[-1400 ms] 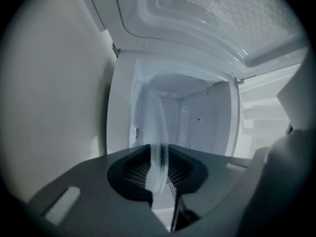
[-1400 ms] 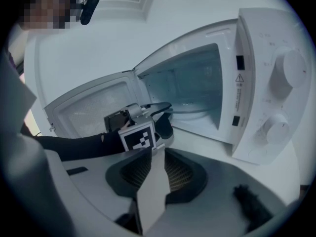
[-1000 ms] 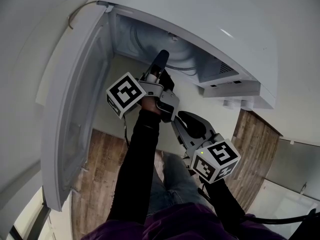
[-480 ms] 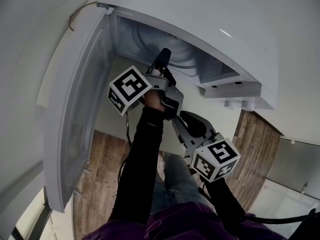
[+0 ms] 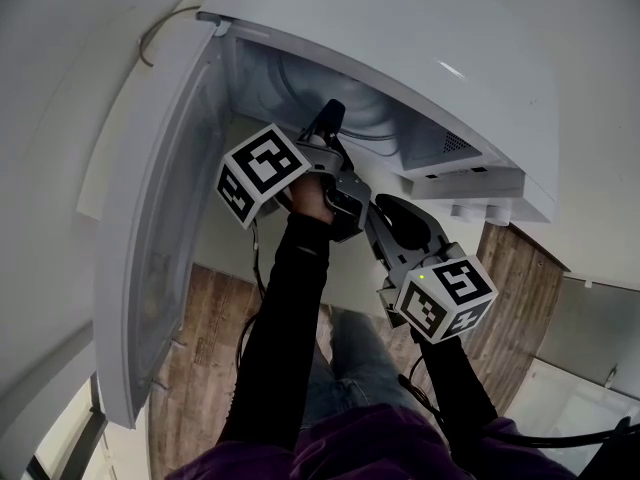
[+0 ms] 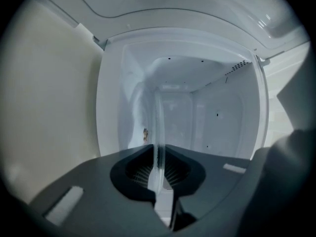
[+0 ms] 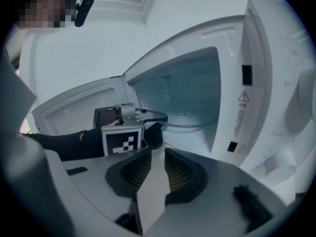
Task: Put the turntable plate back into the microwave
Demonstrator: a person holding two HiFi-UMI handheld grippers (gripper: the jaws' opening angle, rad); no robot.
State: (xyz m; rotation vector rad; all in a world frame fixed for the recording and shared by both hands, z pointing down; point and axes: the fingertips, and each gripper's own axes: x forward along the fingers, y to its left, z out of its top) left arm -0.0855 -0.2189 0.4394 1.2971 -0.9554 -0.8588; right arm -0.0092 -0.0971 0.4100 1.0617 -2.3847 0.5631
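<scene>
The open white microwave (image 5: 480, 118) is mounted high, its cavity (image 6: 197, 112) straight ahead of my left gripper (image 6: 158, 154). The clear glass turntable plate (image 6: 157, 125) shows edge-on between the left jaws, which have just been closing and now pinch its rim. In the right gripper view the plate (image 7: 190, 117) lies flat and reaches into the cavity, held at its near edge by the left gripper (image 7: 154, 130). My right gripper (image 7: 158, 154) hangs below and to the right of the left one (image 5: 330, 120), open, with nothing between its jaws.
The microwave door (image 5: 160, 238) is swung wide open on the left. A white wall runs behind it, and wood-look flooring (image 5: 200, 328) lies below. The person's dark sleeves (image 5: 285, 318) reach up to both grippers.
The right gripper has moved up and to the right, closer to the microwave's front. The left gripper stayed at the cavity mouth and turned slightly.
</scene>
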